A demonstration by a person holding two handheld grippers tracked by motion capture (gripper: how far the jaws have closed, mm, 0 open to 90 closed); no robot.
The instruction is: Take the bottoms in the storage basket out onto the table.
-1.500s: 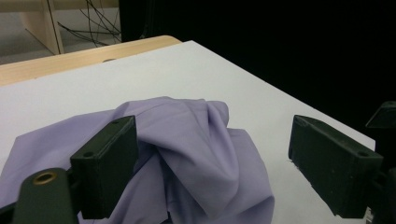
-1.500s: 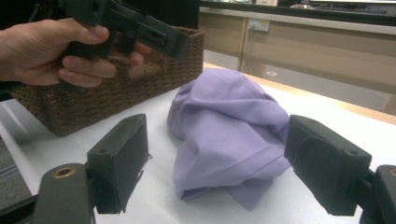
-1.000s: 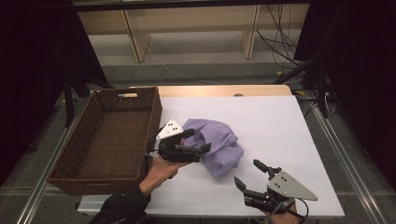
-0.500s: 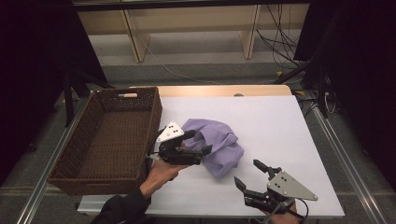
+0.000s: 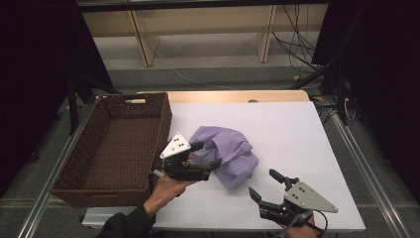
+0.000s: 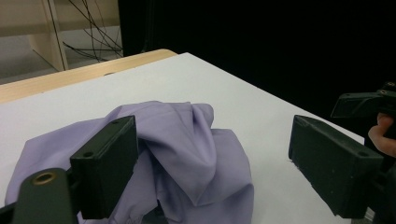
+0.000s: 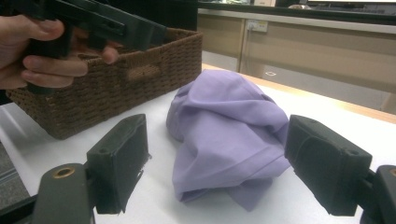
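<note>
High view, near edge first: right gripper [image 5: 267,186] sits low right of centre in the frame, jaws spread wide, nothing between them, pointing up-left at the purple cloth [image 5: 230,153]. A clear strip of white table [image 5: 297,129] lies between the two.

Middle of frame: left gripper [image 5: 205,153], held in the left hand [image 5: 166,186], jaws also spread. Its tips are at the left edge of the cloth; in the left gripper view one jaw stands in front of the purple folds at lower left and the other is off over bare table at the right. Cannot tell whether that jaw touches the fabric; no pinch made.

Cloth: crumpled heap, centre of the table, all of it on the white surface, just beside the wicker basket [image 5: 74,186] but not in it.

Far left: basket interior looks bare as far as it shows; a pale object [image 5: 136,101] rests at its far rim.

Judgement: work is at the start. Cloth not yet gripped, not lifted. Left to do, probably: close on the fabric, raise it, carry it over the basket wall.
</note>
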